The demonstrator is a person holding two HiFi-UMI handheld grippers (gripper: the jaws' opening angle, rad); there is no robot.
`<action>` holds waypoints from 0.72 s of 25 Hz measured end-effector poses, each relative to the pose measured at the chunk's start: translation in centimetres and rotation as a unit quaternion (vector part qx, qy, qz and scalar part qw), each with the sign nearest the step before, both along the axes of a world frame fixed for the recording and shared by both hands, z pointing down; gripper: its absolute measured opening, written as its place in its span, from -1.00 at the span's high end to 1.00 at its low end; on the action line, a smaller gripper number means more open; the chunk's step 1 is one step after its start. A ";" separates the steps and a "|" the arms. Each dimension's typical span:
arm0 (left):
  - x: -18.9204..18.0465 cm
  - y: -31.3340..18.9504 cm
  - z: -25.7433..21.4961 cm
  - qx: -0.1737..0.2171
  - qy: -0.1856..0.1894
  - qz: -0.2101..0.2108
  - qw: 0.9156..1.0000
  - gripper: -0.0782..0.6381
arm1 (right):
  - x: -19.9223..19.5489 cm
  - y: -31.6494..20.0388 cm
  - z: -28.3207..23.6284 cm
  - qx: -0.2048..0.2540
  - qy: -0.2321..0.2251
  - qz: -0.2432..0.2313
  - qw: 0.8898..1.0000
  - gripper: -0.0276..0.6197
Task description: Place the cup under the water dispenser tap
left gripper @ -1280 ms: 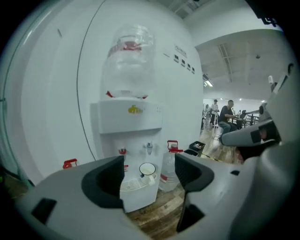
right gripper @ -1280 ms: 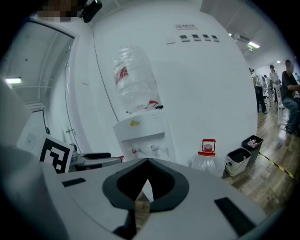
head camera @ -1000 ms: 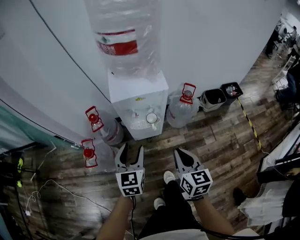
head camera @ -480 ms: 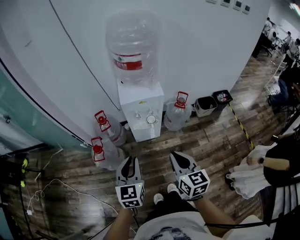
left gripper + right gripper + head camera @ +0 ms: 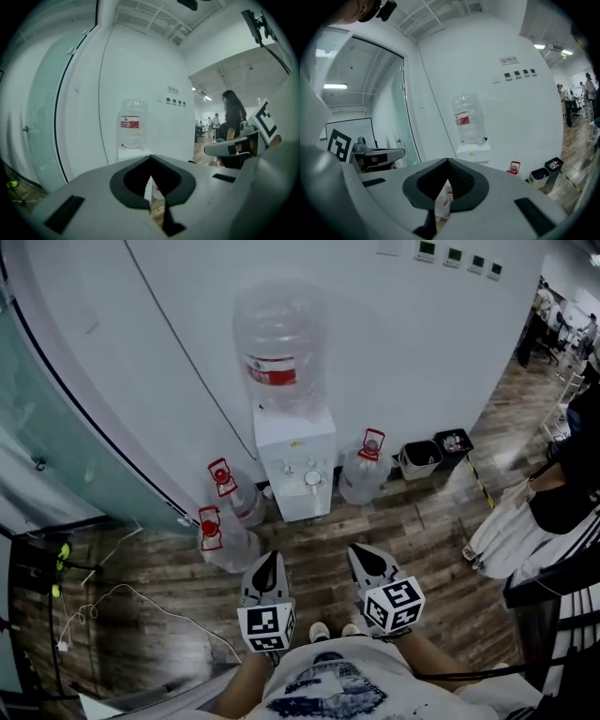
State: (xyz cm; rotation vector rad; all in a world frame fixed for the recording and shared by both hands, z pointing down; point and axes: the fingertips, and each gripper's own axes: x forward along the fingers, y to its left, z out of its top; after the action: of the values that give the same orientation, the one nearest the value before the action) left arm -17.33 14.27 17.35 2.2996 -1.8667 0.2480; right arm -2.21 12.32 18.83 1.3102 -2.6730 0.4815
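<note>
— Where is the cup to be found?
— The cup (image 5: 312, 478) is seen in the recess of the water dispenser (image 5: 298, 502). It is set on the tray beneath the taps, toward the right side of the recess. Which tap it stands under cannot be made out.
— How are the two grippers held?
— The left gripper (image 5: 269, 557) and the right gripper (image 5: 360, 550) are held side by side low in the head view, above the wooden floor (image 5: 441, 521). Both are pointed toward the dispenser and kept well apart from it. The cup is touched by neither.
— What is shown of their jaws?
— In the left gripper view the jaws are seen brought together, with nothing caught between them. The same is shown in the right gripper view, where the tips are met and nothing is gripped.
— What else is to be noted around the dispenser?
— A large clear bottle (image 5: 278, 348) with a red label is mounted upside down on top of it, and the unit is backed against a white wall (image 5: 394, 343). Two red-capped jugs (image 5: 231, 547) are stood on the floor to its left, and a third jug (image 5: 364, 474) is placed just beside its right. Two dark bins (image 5: 419, 458) are lined along the wall further right. A thin cable (image 5: 120, 587) is trailed over the floor at the left, and a person (image 5: 567, 498) is partly caught at the right edge
</note>
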 end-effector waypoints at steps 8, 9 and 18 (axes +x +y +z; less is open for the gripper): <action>3.3 0.1 -0.4 -0.004 -0.002 0.004 1.000 0.64 | 1.9 -0.3 -1.0 0.018 -0.002 0.000 1.000 0.86; 3.7 0.2 -0.4 -0.005 -0.003 0.006 1.000 0.64 | 2.3 -0.3 -1.2 0.020 -0.003 0.002 1.000 0.86; 5.0 0.3 -0.5 -0.010 -0.010 0.007 1.000 0.64 | 3.4 0.0 -1.1 0.018 -0.008 0.007 1.000 0.86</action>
State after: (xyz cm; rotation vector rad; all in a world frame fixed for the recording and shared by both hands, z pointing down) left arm -12.37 14.52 16.84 2.3055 -1.8492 0.2913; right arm 1.20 12.33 17.68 1.3408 -2.7007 0.4487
